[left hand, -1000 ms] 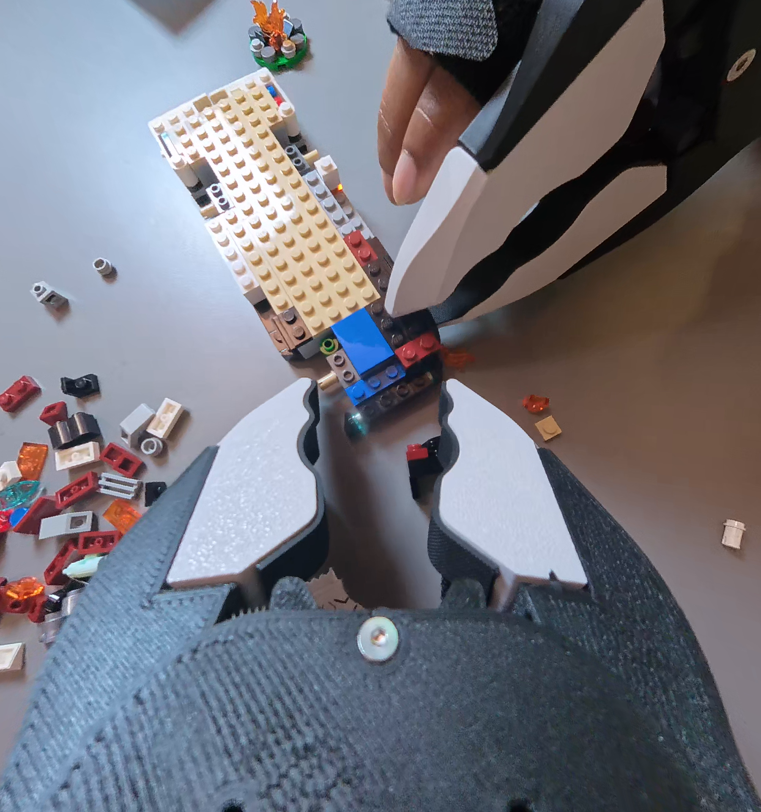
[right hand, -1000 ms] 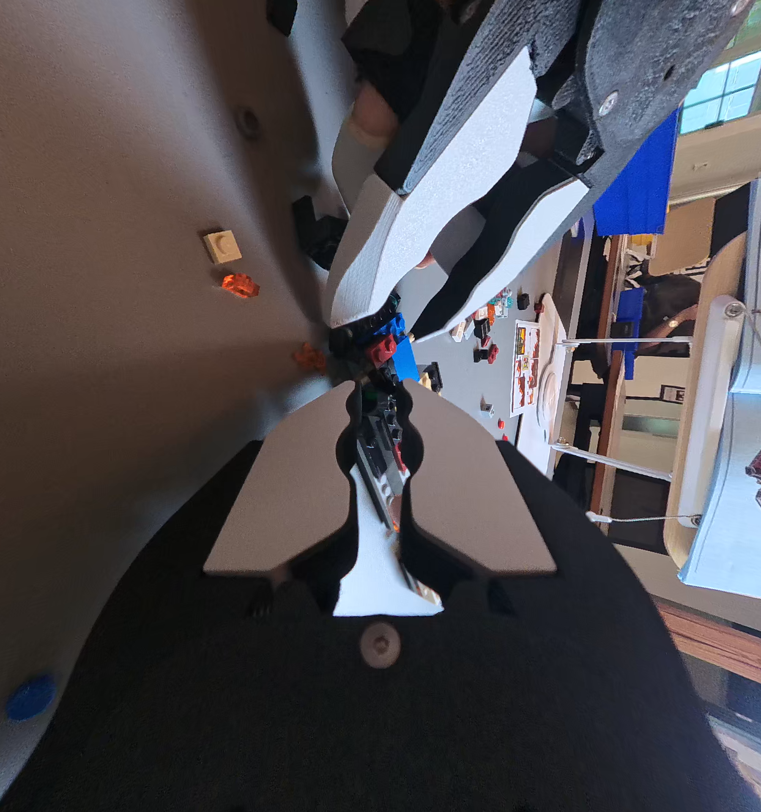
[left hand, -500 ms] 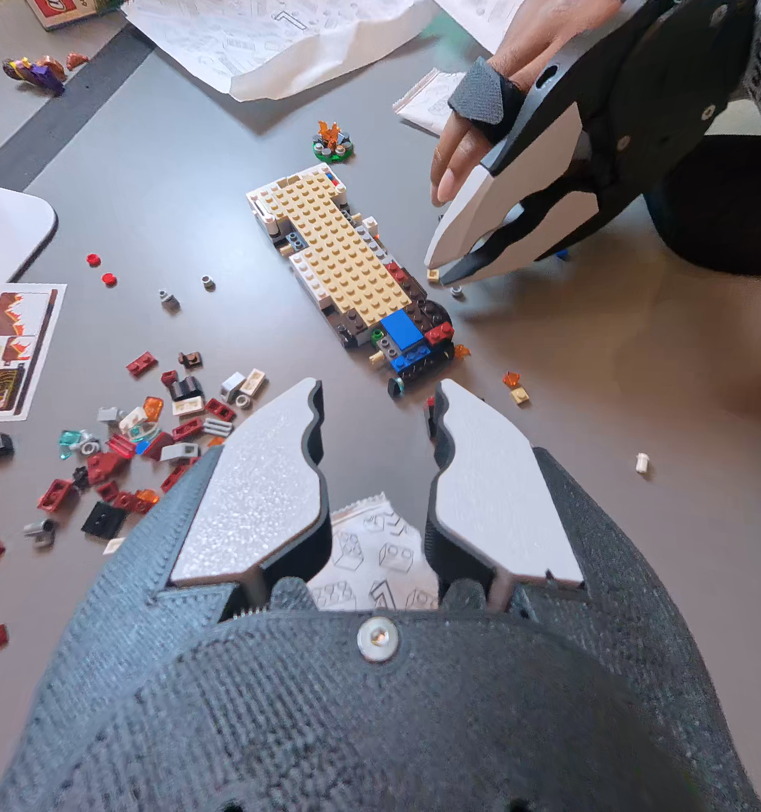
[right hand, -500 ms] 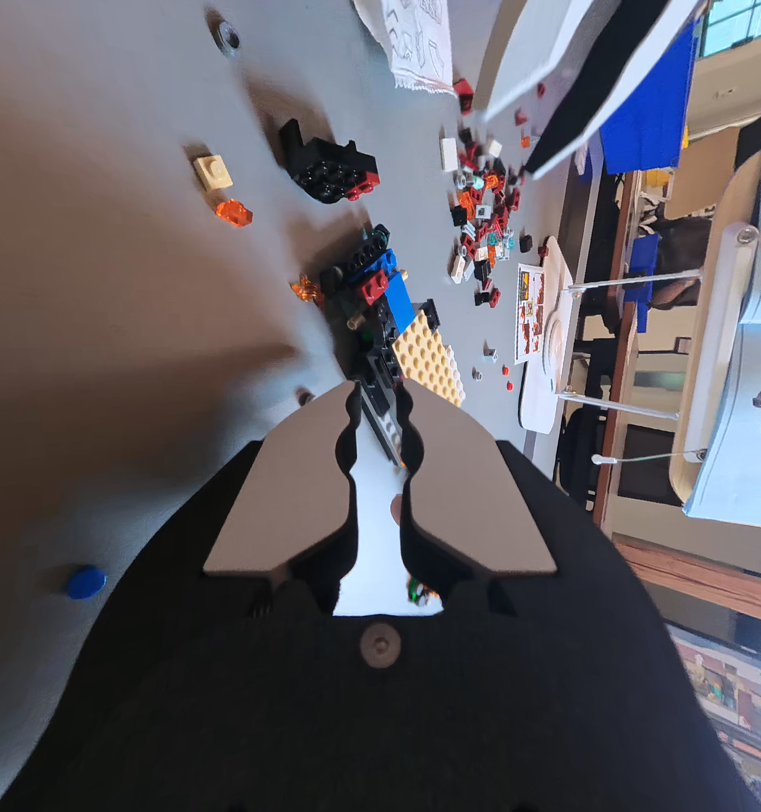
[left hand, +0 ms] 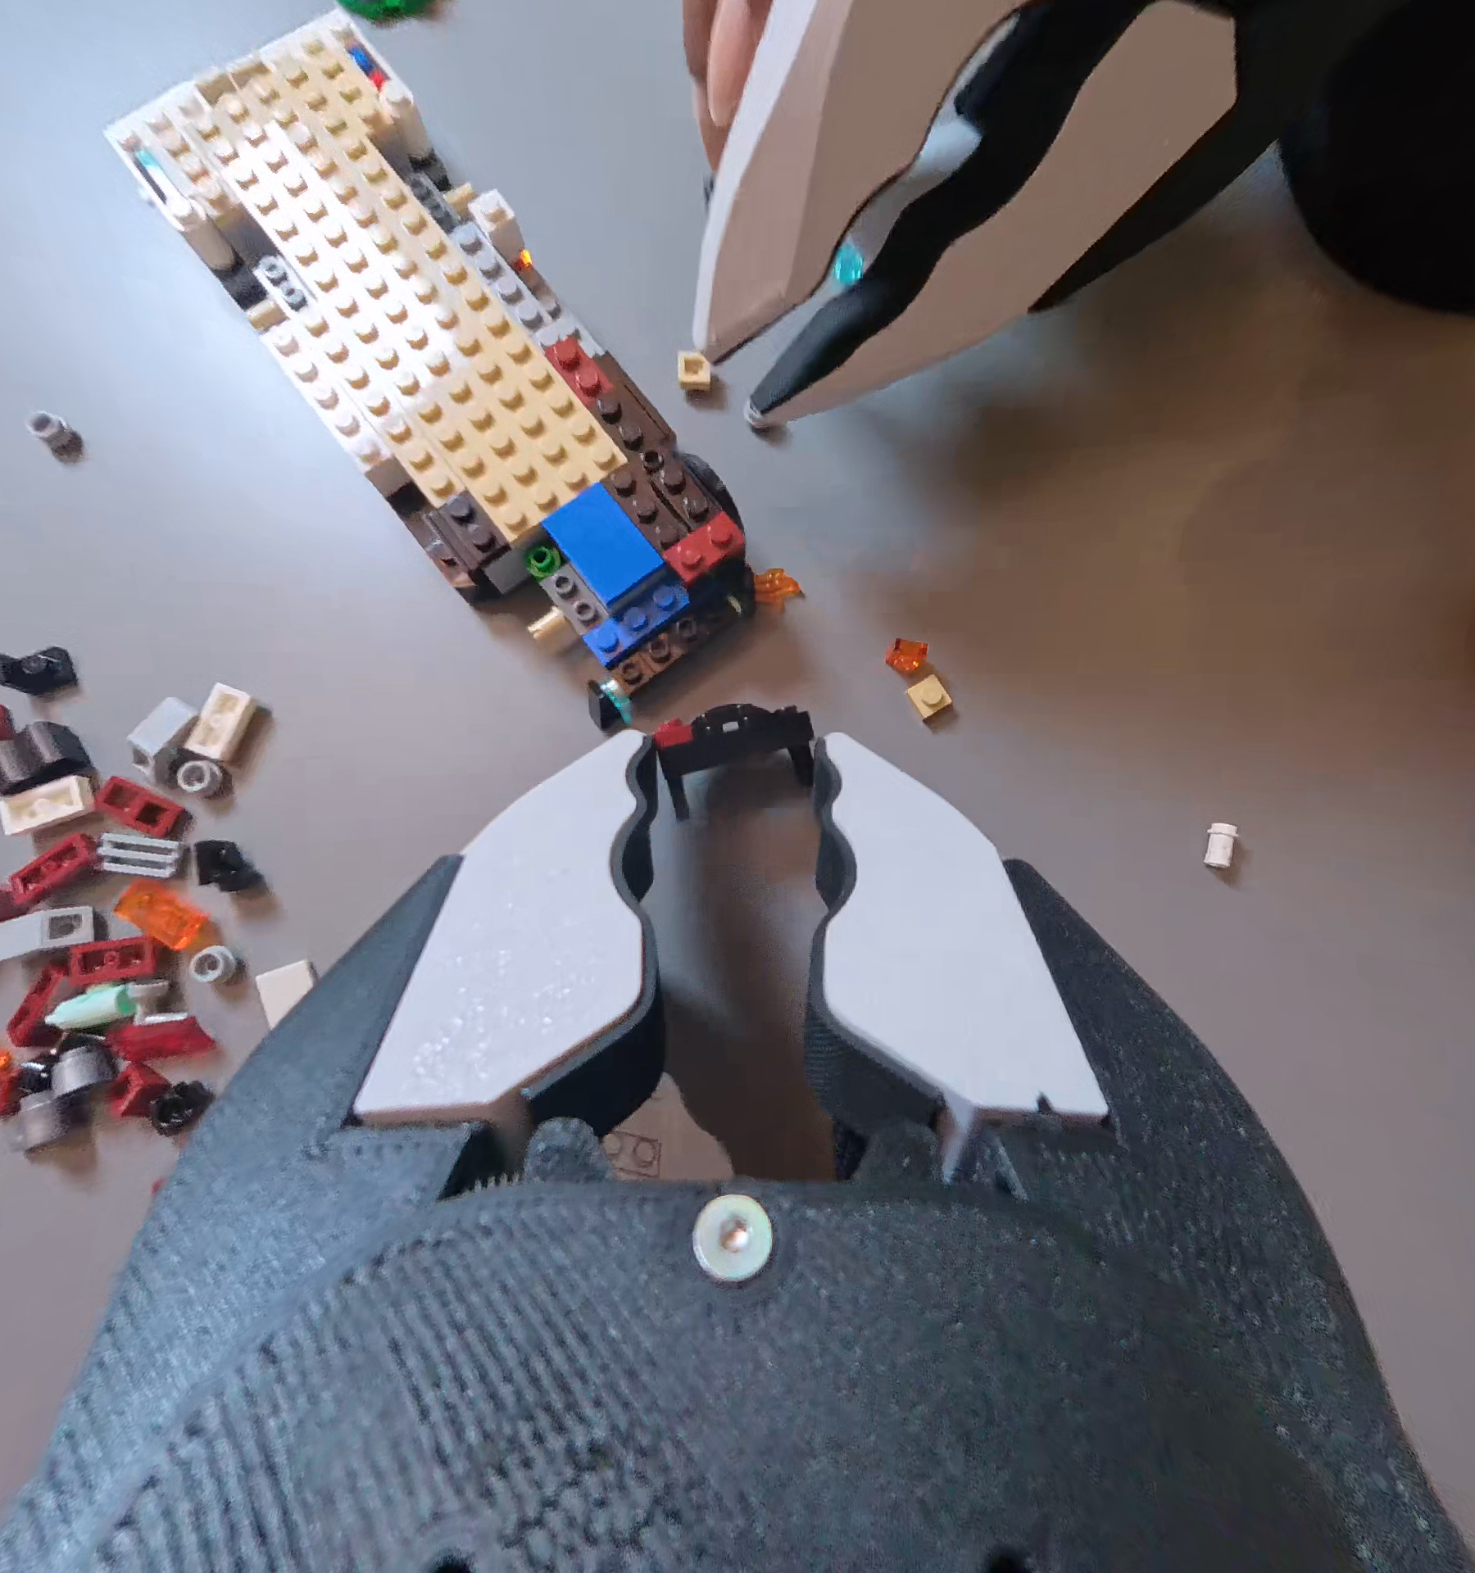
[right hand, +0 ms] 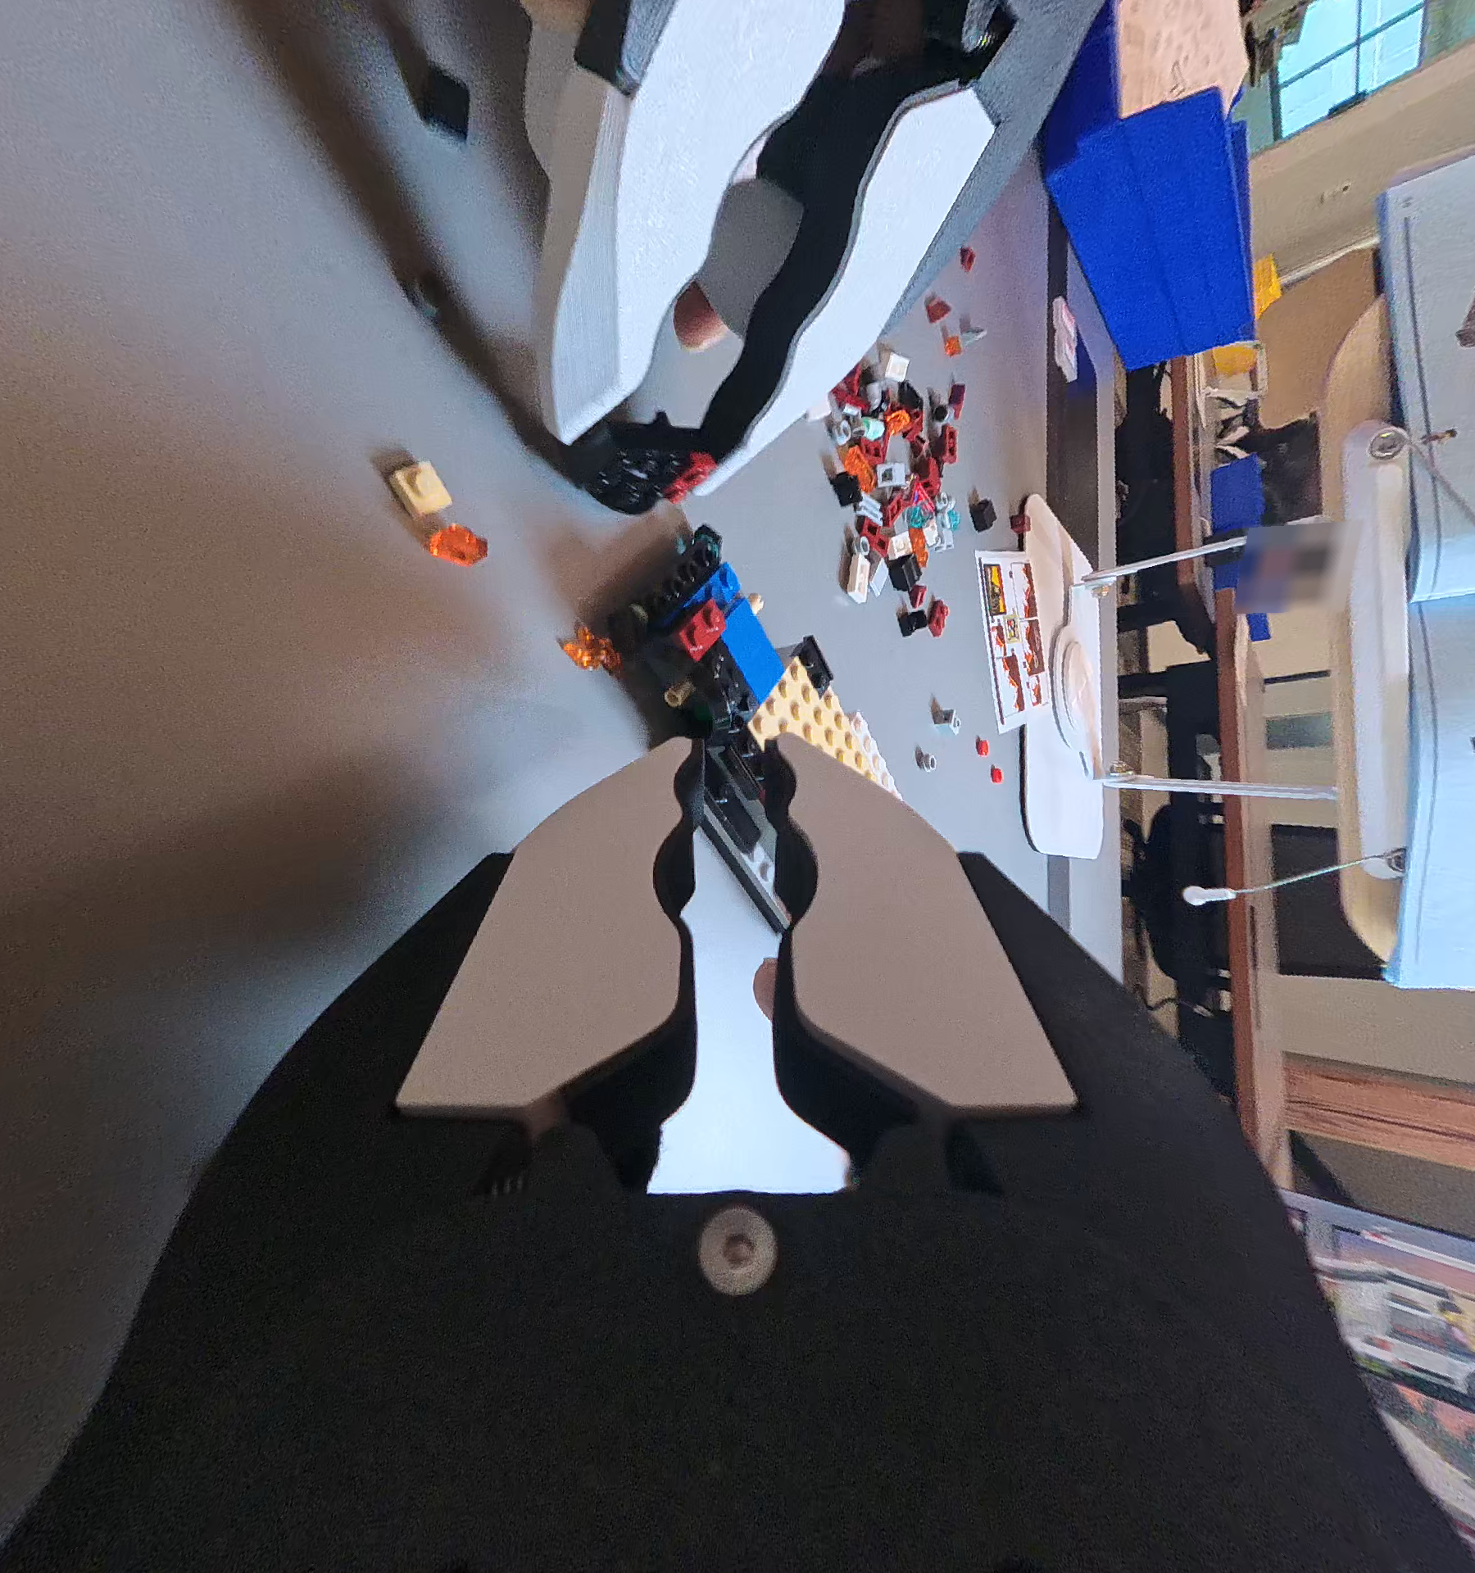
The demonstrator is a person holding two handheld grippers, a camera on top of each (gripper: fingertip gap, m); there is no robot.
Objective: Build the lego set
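My left gripper (left hand: pixel 734 753) is low over the grey table, and its two pads press the ends of a small black brick piece with a red stud (left hand: pixel 743 730). The right wrist view shows this piece (right hand: pixel 632 468) at the left gripper's tips, on the table. A long tan, white and blue brick model (left hand: pixel 428 340) lies just beyond it. My right gripper (left hand: pixel 734 383) points down beside the model's right edge, next to a tiny tan plate (left hand: pixel 693 372). Its fingers stand a little apart with nothing between the tips. In its own view the right gripper (right hand: pixel 736 757) frames the model's dark side (right hand: pixel 811 706).
A pile of loose red, grey, white and orange pieces (left hand: pixel 78 894) lies to the left. An orange piece (left hand: pixel 906 655), a tan plate (left hand: pixel 928 696) and a white peg (left hand: pixel 1219 844) lie to the right. A printed sheet (right hand: pixel 1015 647) sits at the far table edge. My right fingertips sit around 7 centimeters from my left ones.
My left gripper rose and drew back, then came down low again. Its jaws narrowed onto the black piece. My right gripper left the model's near end and now stands beside its right edge.
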